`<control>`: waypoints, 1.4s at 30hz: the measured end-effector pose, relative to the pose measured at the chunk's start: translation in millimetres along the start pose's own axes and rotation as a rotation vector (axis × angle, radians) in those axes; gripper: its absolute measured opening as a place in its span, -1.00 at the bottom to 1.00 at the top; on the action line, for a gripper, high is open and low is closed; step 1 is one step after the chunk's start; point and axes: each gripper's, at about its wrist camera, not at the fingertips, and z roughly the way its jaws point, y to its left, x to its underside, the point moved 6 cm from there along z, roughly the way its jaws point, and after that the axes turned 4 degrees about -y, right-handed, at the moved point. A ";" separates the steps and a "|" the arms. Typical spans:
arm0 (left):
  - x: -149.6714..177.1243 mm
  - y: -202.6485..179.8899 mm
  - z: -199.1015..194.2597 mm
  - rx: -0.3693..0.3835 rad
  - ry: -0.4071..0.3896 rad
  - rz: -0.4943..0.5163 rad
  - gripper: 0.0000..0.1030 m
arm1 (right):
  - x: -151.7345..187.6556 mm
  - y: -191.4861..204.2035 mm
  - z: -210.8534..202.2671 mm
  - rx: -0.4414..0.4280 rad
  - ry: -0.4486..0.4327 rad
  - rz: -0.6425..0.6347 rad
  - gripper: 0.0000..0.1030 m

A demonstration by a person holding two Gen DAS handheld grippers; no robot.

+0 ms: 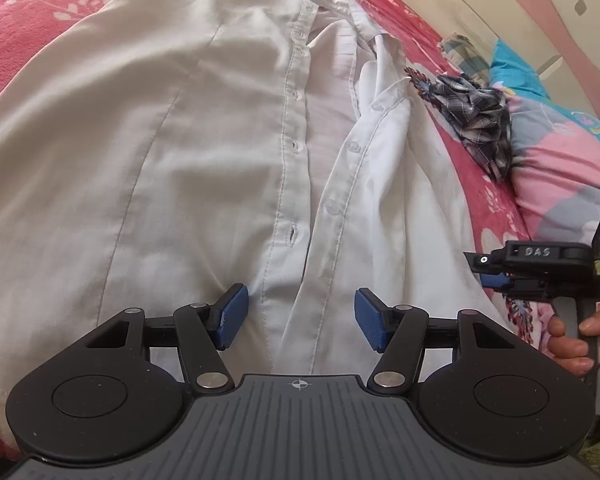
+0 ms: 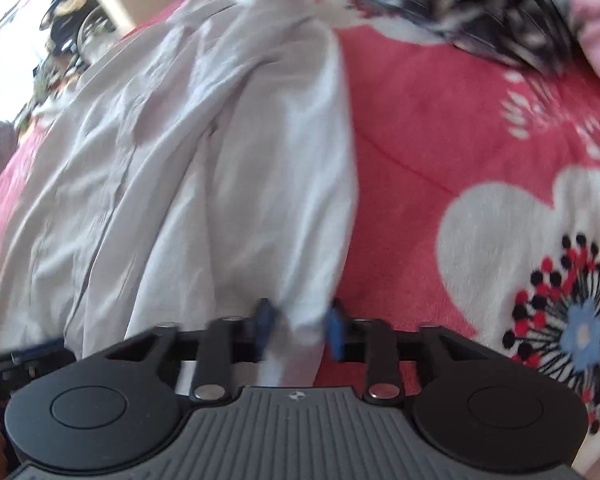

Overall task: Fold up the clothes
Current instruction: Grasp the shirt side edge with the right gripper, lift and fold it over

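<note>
Left wrist view: the left gripper (image 1: pixel 300 316) is released. Its blue pads stand apart on either side of the button placket (image 1: pixel 296 160), low on the white shirt (image 1: pixel 160 140), and no cloth is pinched between them.

To its right, a hand (image 1: pixel 572 344) carries the right gripper (image 2: pixel 300 328) at the shirt's side edge. In the right wrist view a bunch of that edge sits between its pads. The picture is badly smeared by motion, so the contact itself is soft, but I read the gripper as clamped on the cloth.

The shirt lies spread front-up and lengthwise on the red floral bedspread (image 1: pixel 28 20), collar at the far end and hem nearest the grippers. The front is unbuttoned, and a strip of inner cloth shows between the two front edges. On the right, the panel is rucked and creased, with what looks like a buttoned cuff lying on top of it. I cannot tell whether a sleeve has been laid in on purpose. The left panel is broad and fairly smooth.

Beyond the shirt, a crumpled plaid garment (image 1: pixel 476 120) lies against pink and blue bedding (image 1: pixel 560 152), unfolded.

Assessment: the task is at an early stage. The shirt is laid out but no clean fold is visible, neither a side brought in nor the hem brought up. The grip on the side edge suggests the first lengthwise fold is being started. The remaining shirt folds are outstanding, as is the plaid garment, if it is included.
</note>
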 end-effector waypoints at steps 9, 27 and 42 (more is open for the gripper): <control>0.1 2.2 -1.6 -0.002 -0.006 0.000 0.12 | -88.8 -52.9 -78.1 0.458 -0.215 -0.370 -0.99; -10.4 -4.6 -17.2 0.011 -0.061 0.010 0.14 | -123.3 -78.6 -137.5 0.484 -0.432 -0.177 0.00; -91.1 -44.7 86.2 0.167 -0.184 0.049 0.01 | -299.6 4.5 78.5 0.048 -0.226 -0.090 -0.02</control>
